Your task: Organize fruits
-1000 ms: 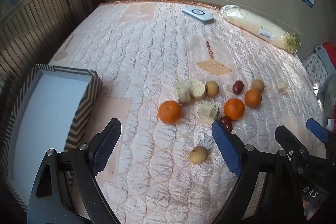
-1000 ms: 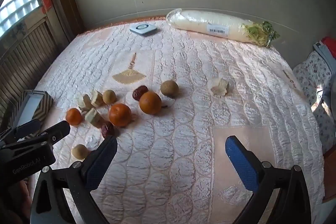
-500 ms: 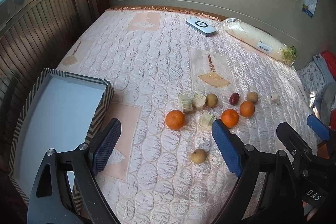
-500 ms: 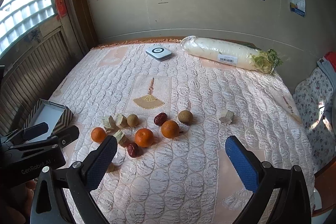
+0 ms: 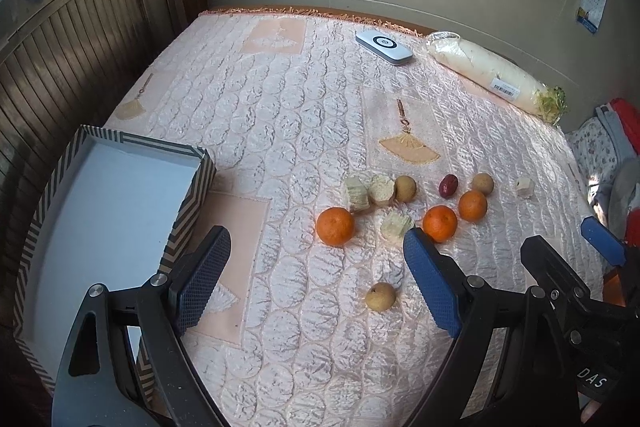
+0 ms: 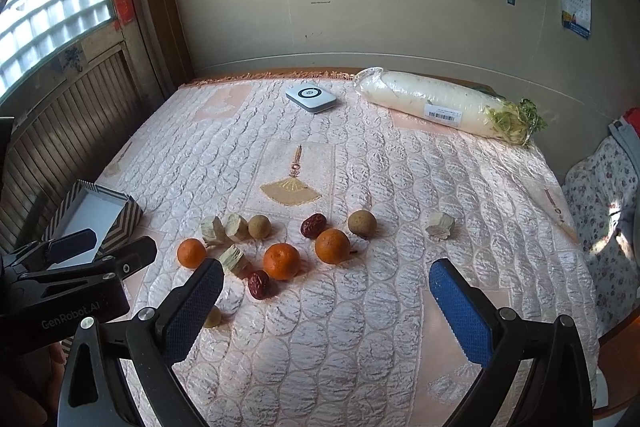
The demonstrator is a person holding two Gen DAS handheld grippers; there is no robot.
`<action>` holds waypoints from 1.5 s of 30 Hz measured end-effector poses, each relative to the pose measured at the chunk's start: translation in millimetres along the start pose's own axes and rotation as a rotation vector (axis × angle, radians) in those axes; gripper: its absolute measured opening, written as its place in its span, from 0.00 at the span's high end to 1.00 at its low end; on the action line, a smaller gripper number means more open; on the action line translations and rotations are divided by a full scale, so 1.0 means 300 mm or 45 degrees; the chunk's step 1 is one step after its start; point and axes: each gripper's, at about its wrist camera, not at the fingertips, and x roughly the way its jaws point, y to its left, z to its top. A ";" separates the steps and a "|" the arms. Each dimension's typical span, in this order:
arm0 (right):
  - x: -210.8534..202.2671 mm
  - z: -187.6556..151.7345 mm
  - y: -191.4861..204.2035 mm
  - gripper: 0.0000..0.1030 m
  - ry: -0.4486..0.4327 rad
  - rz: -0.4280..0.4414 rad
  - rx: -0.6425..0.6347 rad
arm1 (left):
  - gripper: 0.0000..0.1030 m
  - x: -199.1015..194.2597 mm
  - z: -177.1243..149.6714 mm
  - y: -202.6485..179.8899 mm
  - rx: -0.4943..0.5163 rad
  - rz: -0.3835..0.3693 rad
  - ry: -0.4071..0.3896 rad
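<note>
Fruits lie in a loose cluster on the pink quilted cover: three oranges, the left one (image 5: 335, 226) (image 6: 191, 253), the middle one (image 5: 439, 223) (image 6: 281, 260) and the right one (image 5: 472, 205) (image 6: 332, 245). Brown longans (image 5: 380, 295) (image 5: 405, 188) (image 6: 361, 223), red dates (image 5: 448, 185) (image 6: 259, 284) and pale cut chunks (image 5: 356, 193) (image 6: 440, 225) lie among them. My left gripper (image 5: 316, 281) is open and empty, above and in front of the cluster. My right gripper (image 6: 326, 309) is open and empty, above the cover.
A striped box (image 5: 48, 195) (image 6: 120, 215) with a white inside stands at the left edge. A wrapped white radish (image 5: 492, 77) (image 6: 444, 103) and a small white device (image 5: 383, 47) (image 6: 311, 98) lie at the back by the wall. Flowered cloth (image 6: 608, 211) lies at the right.
Both grippers have drawn back and up from the fruits, which look smaller and farther. More wall and window show. Both stay open, and nothing on the cover has moved.
</note>
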 end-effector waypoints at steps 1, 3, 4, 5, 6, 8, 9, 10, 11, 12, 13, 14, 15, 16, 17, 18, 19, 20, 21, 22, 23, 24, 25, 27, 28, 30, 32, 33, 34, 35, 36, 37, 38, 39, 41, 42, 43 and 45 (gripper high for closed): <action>0.002 -0.001 0.002 0.00 0.002 0.000 -0.001 | 0.14 0.003 0.001 0.001 0.000 0.000 0.001; 0.004 -0.002 0.004 0.00 0.006 0.001 -0.005 | 0.14 0.004 0.000 0.001 -0.001 0.000 0.003; 0.006 -0.003 0.007 0.00 0.007 0.002 -0.007 | 0.14 0.007 0.000 0.003 -0.003 0.001 0.004; 0.008 -0.003 0.009 0.00 0.009 0.002 -0.010 | 0.14 0.010 0.001 0.005 -0.003 0.002 0.008; 0.009 -0.004 0.011 0.00 0.012 0.002 -0.011 | 0.14 0.012 0.000 0.005 -0.003 0.002 0.010; 0.012 -0.007 0.012 0.00 0.014 0.005 -0.013 | 0.14 0.015 -0.003 0.008 -0.002 0.003 0.013; 0.014 -0.008 0.013 0.00 0.017 0.005 -0.014 | 0.14 0.016 -0.004 0.008 -0.003 0.004 0.013; 0.015 -0.007 0.014 0.00 0.021 0.007 -0.014 | 0.14 0.017 -0.006 0.011 -0.003 0.003 0.012; 0.014 -0.008 0.014 0.00 0.021 0.010 -0.016 | 0.14 0.016 -0.007 0.012 -0.004 0.006 0.012; 0.014 -0.009 0.013 0.00 0.020 0.011 -0.017 | 0.14 0.016 -0.008 0.011 -0.004 0.008 0.012; 0.014 -0.009 0.013 0.00 0.019 0.011 -0.019 | 0.14 0.016 -0.008 0.011 -0.003 0.008 0.012; 0.015 -0.008 0.013 0.00 0.022 0.011 -0.021 | 0.14 0.015 -0.009 0.011 -0.003 0.008 0.013; 0.016 -0.009 0.014 0.00 0.024 0.013 -0.022 | 0.14 0.015 -0.010 0.010 -0.002 0.007 0.013; 0.017 -0.010 0.014 0.00 0.027 0.014 -0.021 | 0.14 0.015 -0.009 0.010 -0.003 0.009 0.012; 0.018 -0.011 0.013 0.00 0.029 0.015 -0.020 | 0.14 0.015 -0.009 0.010 -0.003 0.010 0.013; 0.018 -0.011 0.013 0.00 0.030 0.016 -0.020 | 0.14 0.016 -0.011 0.009 -0.002 0.009 0.013; 0.019 -0.012 0.013 0.00 0.030 0.017 -0.019 | 0.14 0.016 -0.012 0.009 -0.001 0.008 0.015; 0.020 -0.014 0.014 0.00 0.033 0.019 -0.019 | 0.14 0.017 -0.014 0.008 -0.002 0.008 0.018; 0.022 -0.015 0.015 0.00 0.038 0.022 -0.020 | 0.14 0.019 -0.016 0.009 -0.004 0.005 0.023; 0.024 -0.015 0.017 0.00 0.042 0.021 -0.023 | 0.14 0.022 -0.018 0.008 -0.009 -0.001 0.030; 0.025 -0.017 0.018 0.00 0.045 0.019 -0.025 | 0.14 0.025 -0.019 0.009 -0.014 -0.008 0.038; 0.026 -0.019 0.019 0.00 0.046 0.017 -0.027 | 0.14 0.027 -0.021 0.011 -0.018 -0.012 0.044; 0.026 -0.020 0.021 0.00 0.048 0.016 -0.028 | 0.14 0.029 -0.022 0.011 -0.018 -0.010 0.047; 0.027 -0.019 0.021 0.00 0.050 0.012 -0.028 | 0.14 0.029 -0.024 0.010 -0.012 -0.002 0.045; 0.026 -0.019 0.021 0.00 0.049 0.010 -0.029 | 0.14 0.029 -0.025 0.010 -0.008 -0.001 0.043; 0.029 -0.019 0.018 0.00 0.052 0.003 -0.030 | 0.14 0.030 -0.027 0.008 -0.004 0.000 0.045; 0.036 -0.020 0.013 0.00 0.063 -0.001 -0.026 | 0.14 0.034 -0.024 0.007 -0.004 -0.004 0.050; 0.038 -0.022 0.010 0.00 0.068 -0.004 -0.022 | 0.14 0.036 -0.024 0.006 -0.003 -0.006 0.052; 0.041 -0.024 0.007 0.00 0.073 -0.004 -0.018 | 0.14 0.037 -0.025 0.004 0.000 -0.007 0.053; 0.044 -0.025 0.003 0.00 0.077 -0.004 -0.014 | 0.14 0.039 -0.025 0.002 0.003 -0.007 0.054; 0.046 -0.026 0.000 0.00 0.080 -0.005 -0.012 | 0.14 0.040 -0.024 0.000 0.008 -0.008 0.057; 0.048 -0.028 -0.002 0.00 0.083 -0.008 -0.010 | 0.14 0.042 -0.025 -0.002 0.011 -0.011 0.059; 0.049 -0.029 -0.004 0.00 0.084 -0.010 -0.009 | 0.14 0.043 -0.026 -0.004 0.013 -0.014 0.061; 0.050 -0.029 -0.006 0.00 0.086 -0.012 -0.007 | 0.14 0.045 -0.027 -0.007 0.016 -0.017 0.064; 0.054 -0.029 -0.010 0.00 0.089 -0.019 -0.007 | 0.14 0.049 -0.030 -0.010 0.020 -0.017 0.070; 0.056 -0.030 -0.012 0.00 0.094 -0.024 -0.005 | 0.14 0.051 -0.032 -0.010 0.022 -0.017 0.073; 0.059 -0.031 -0.015 0.00 0.099 -0.025 -0.002 | 0.14 0.053 -0.033 -0.012 0.023 -0.017 0.076; 0.062 -0.035 -0.023 0.00 0.106 -0.025 0.009 | 0.14 0.055 -0.036 -0.014 0.026 -0.018 0.082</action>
